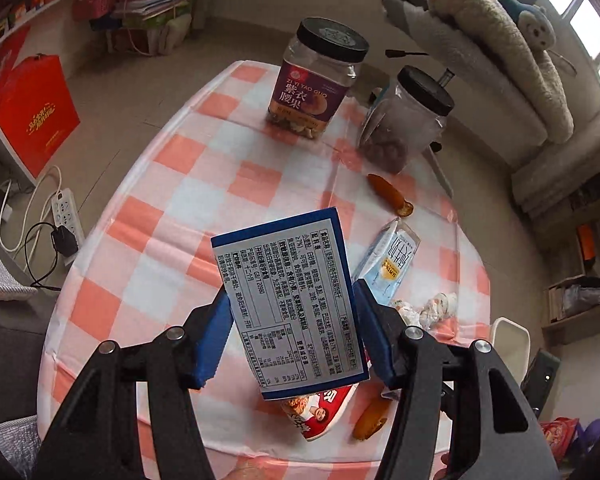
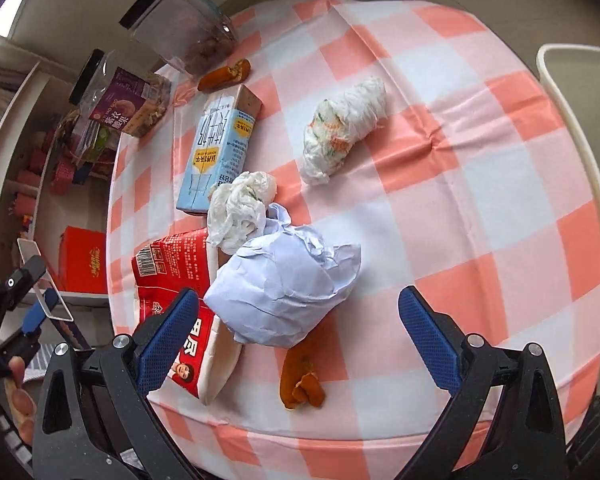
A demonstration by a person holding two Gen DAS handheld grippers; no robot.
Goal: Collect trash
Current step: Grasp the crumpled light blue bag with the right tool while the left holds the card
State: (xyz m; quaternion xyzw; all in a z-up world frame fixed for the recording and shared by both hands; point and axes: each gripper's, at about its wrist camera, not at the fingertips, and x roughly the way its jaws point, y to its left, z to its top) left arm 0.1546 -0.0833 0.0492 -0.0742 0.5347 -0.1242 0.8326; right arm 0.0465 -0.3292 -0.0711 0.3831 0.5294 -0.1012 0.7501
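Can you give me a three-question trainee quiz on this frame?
1. True or false: the left hand-held gripper holds a blue-edged box.
2. What lies nearest between the open fingers of the right hand-held gripper? A) milk carton B) crumpled pale paper C) jar
3. Fill in: both jars have ____ lids.

Key:
1. True; its pads press the box's sides.
2. B, the crumpled paper; the milk carton lies farther off.
3. Black, on the labelled jar and the plain jar.

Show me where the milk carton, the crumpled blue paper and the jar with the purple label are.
milk carton (image 2: pixel 216 148), right wrist view, its printed front.
crumpled blue paper (image 2: pixel 284 288), right wrist view, its middle.
jar with the purple label (image 1: pixel 310 94), left wrist view, its label.
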